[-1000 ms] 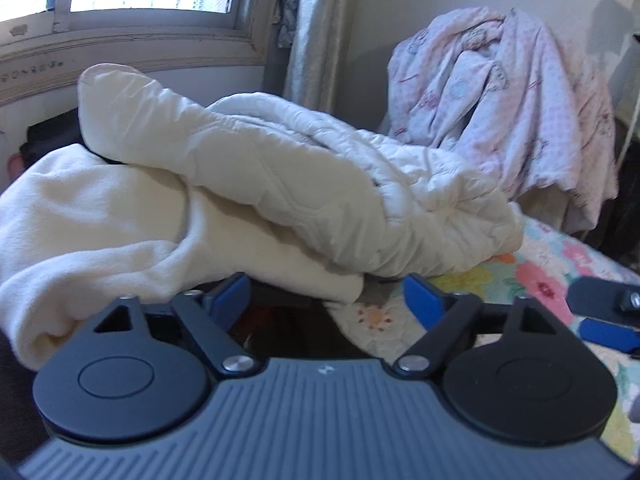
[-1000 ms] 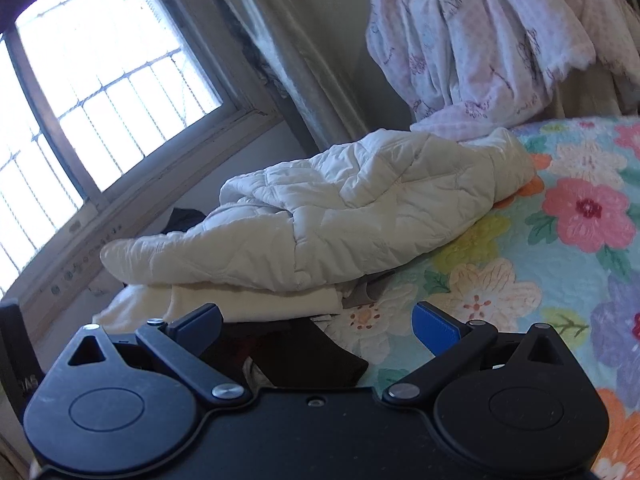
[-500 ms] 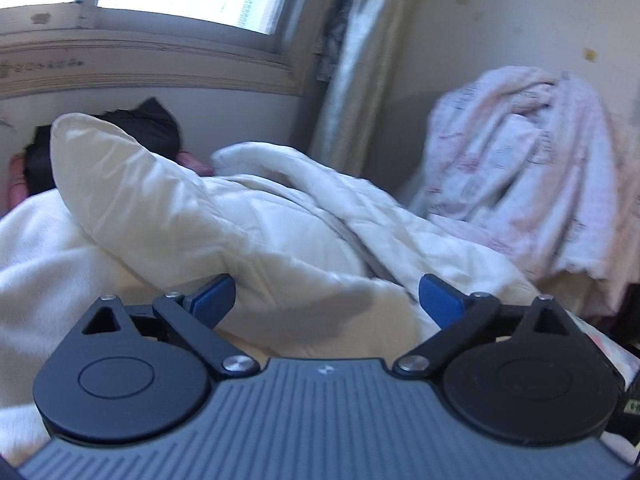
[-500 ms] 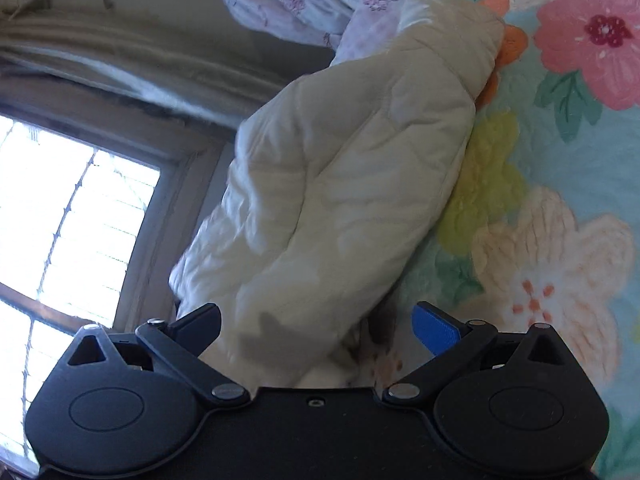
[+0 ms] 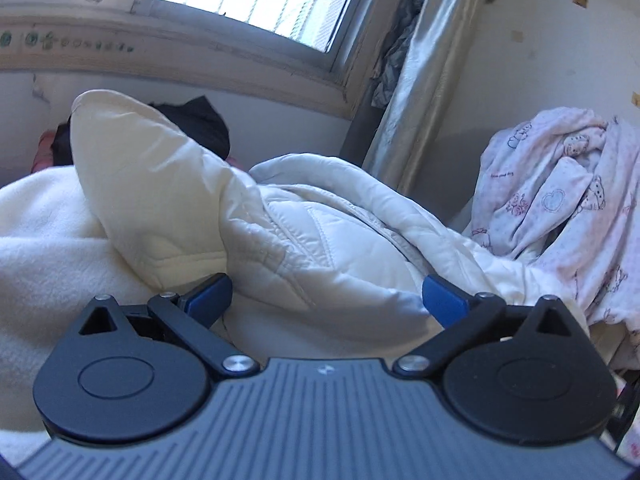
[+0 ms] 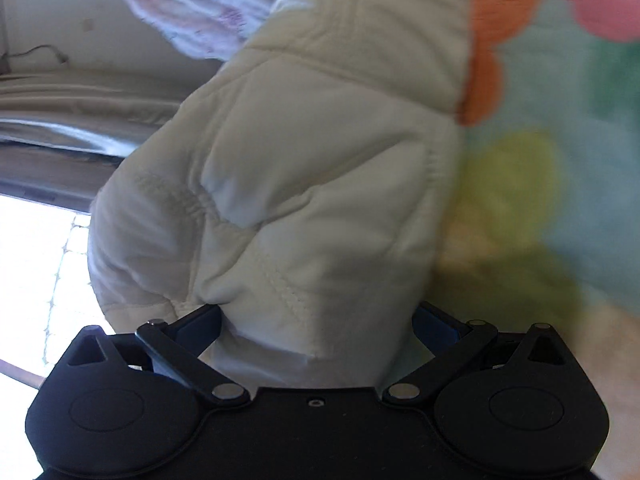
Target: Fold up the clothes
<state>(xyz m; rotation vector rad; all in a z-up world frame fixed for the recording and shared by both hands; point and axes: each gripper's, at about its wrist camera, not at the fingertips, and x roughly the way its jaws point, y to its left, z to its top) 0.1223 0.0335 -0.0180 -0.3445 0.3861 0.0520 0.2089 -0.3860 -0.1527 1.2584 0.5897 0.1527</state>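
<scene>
My left gripper (image 5: 326,294) points a little downward, level across, its blue-padded fingers (image 5: 442,300) spread wide with the cream quilted jacket (image 5: 320,240) lying between them, neither pad pressing it. My right gripper (image 6: 316,326) is rolled well onto its side, its fingers (image 6: 200,326) also wide apart, straddling a puffy end of the same jacket without squeezing it.

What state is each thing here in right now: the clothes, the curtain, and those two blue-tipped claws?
Cream padded jacket: crumpled, unfolded.
Fleece garment: rumpled under the jacket.
Pink printed blanket: heaped up.
Curtain: drawn aside.
Left gripper: open.
Right gripper: open, jacket between its fingers.
</scene>
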